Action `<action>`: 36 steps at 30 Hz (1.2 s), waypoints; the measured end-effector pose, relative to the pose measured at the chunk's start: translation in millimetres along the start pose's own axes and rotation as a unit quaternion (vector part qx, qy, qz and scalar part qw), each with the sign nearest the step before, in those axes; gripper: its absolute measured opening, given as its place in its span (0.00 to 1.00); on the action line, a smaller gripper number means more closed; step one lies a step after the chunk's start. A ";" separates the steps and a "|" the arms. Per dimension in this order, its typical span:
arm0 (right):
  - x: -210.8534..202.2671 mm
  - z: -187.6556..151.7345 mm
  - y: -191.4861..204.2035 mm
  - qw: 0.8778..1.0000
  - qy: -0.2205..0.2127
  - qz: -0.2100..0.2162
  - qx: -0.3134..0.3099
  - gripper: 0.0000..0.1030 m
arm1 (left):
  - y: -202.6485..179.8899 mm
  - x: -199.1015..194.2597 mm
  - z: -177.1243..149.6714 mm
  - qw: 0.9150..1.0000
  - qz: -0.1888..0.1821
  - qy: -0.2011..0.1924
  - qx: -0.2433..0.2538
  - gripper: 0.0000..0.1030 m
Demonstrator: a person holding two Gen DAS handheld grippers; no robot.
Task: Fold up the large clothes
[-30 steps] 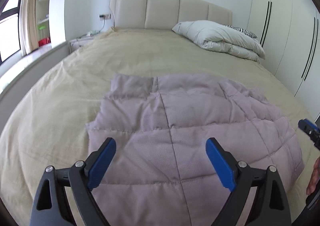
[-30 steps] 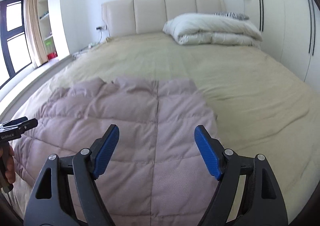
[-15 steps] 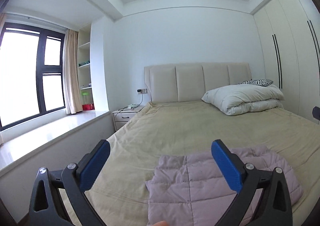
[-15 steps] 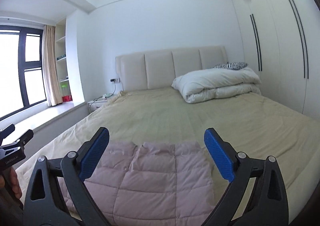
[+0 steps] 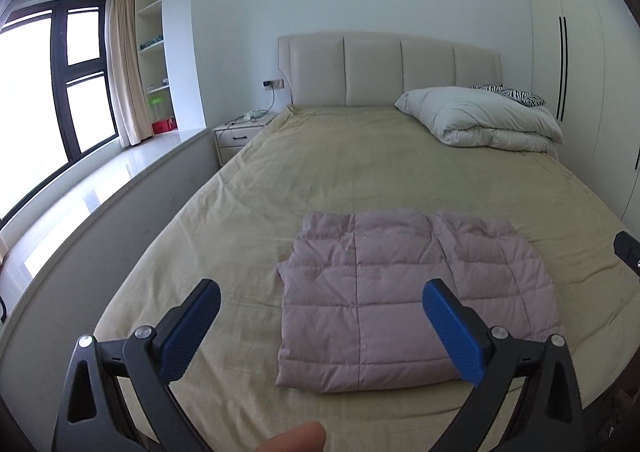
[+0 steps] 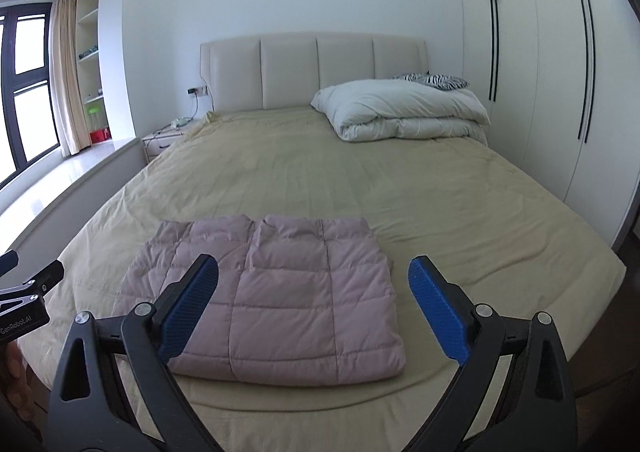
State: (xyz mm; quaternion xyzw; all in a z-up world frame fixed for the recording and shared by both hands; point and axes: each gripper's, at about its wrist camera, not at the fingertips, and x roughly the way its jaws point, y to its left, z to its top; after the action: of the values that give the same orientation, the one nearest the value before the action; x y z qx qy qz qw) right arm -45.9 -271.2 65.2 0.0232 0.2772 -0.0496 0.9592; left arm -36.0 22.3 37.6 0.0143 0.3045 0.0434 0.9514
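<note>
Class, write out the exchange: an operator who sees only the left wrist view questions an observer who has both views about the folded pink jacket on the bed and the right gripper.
Operator: My left gripper hides the near right corner of the jacket. How does it lie?
Observer: In the right wrist view that corner lies flat on the bed, well inside the bed's edge.
Operator: I see only a black sliver of the right gripper. What are its jaws doing?
Observer: They stand wide apart, open, with nothing gripped between them.
</note>
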 end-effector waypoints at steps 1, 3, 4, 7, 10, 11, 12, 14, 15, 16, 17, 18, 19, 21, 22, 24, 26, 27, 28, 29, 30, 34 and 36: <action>2.9 -5.7 1.2 1.000 0.020 -0.002 0.004 0.95 | -2.9 5.1 -5.2 1.000 -0.006 0.018 0.003 1.00; 11.8 -17.8 1.2 0.999 0.052 -0.001 0.015 0.95 | -7.1 16.0 -15.2 0.998 -0.021 0.055 0.000 1.00; 16.2 -23.7 1.4 0.998 0.063 -0.001 0.019 0.95 | -8.6 20.0 -20.2 0.997 -0.029 0.070 -0.005 1.00; 25.6 -36.2 3.4 0.997 0.080 -0.001 0.021 0.95 | -12.3 27.9 -31.3 0.995 -0.033 0.096 -0.005 1.00; 26.0 -42.3 11.0 0.996 0.084 -0.007 0.004 0.95 | -15.8 31.5 -37.9 0.994 -0.028 0.108 0.001 1.00; 27.9 -42.4 12.8 0.996 0.087 -0.008 -0.003 0.95 | -16.7 32.0 -39.6 0.994 -0.026 0.109 0.003 1.00; 28.6 -43.1 15.0 0.996 0.090 -0.010 -0.010 0.95 | -16.5 34.0 -40.3 0.994 -0.024 0.111 0.005 1.00; 31.8 -44.5 18.8 0.995 0.098 -0.014 -0.020 0.95 | -16.4 36.6 -42.1 0.993 -0.019 0.115 0.007 1.00; 33.2 -46.5 20.7 0.994 0.102 -0.013 -0.022 0.95 | -17.0 37.6 -43.8 0.993 -0.019 0.117 0.007 1.00; 33.9 -47.7 21.9 0.994 0.107 -0.009 -0.023 0.95 | -16.8 38.8 -44.5 0.993 -0.020 0.120 0.008 1.00; 35.1 -48.3 22.7 0.994 0.110 -0.006 -0.023 0.95 | -17.1 39.6 -45.7 0.992 -0.020 0.122 0.008 1.00; 35.4 -49.2 23.8 0.993 0.112 -0.003 -0.023 0.95 | -17.0 40.7 -46.8 0.992 -0.018 0.123 0.008 1.00; 36.1 -50.6 25.3 0.993 0.114 -0.003 -0.024 0.95 | -17.3 41.4 -48.1 0.992 -0.018 0.125 0.009 1.00; 38.2 -51.2 27.2 0.993 0.117 -0.001 -0.027 0.95 | -17.4 42.5 -50.1 0.992 -0.018 0.127 0.009 1.00; 39.0 -52.1 28.1 0.993 0.118 -0.001 -0.027 0.95 | -17.5 42.9 -50.6 0.992 -0.018 0.127 0.010 1.00; 40.7 -52.7 28.8 0.992 0.123 0.000 -0.026 0.95 | -17.5 43.1 -51.5 0.992 -0.017 0.128 0.011 1.00; 43.6 -53.4 28.4 0.992 0.128 0.002 -0.025 0.95 | -17.8 43.4 -52.0 0.991 -0.018 0.128 0.012 1.00; 44.1 -53.7 28.8 0.991 0.129 0.003 -0.024 0.95 | -18.0 43.4 -52.4 0.991 -0.017 0.128 0.013 1.00; 44.7 -54.1 29.4 0.991 0.130 0.003 -0.025 0.95 | -18.0 43.6 -52.3 0.991 -0.016 0.128 0.013 1.00; 45.1 -54.4 30.1 0.991 0.131 0.003 -0.025 0.95 | -18.0 44.2 -52.7 0.991 -0.016 0.129 0.014 1.00; 45.4 -54.4 30.4 0.991 0.132 0.004 -0.025 0.95 | -17.9 44.6 -53.4 0.991 -0.016 0.129 0.014 1.00; 46.0 -54.7 31.6 0.991 0.135 0.006 -0.024 0.95 | -19.5 46.2 -55.0 0.991 -0.016 0.131 0.016 1.00; 47.6 -54.5 30.6 0.990 0.137 0.007 -0.024 0.95 | -19.9 46.5 -55.6 0.991 -0.016 0.132 0.018 1.00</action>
State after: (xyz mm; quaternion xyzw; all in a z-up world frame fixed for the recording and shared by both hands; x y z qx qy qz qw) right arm -31.4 -240.7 -5.7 0.0086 0.4071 -0.0323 0.9128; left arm -29.1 6.8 -35.6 0.0203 0.4280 0.0241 0.9032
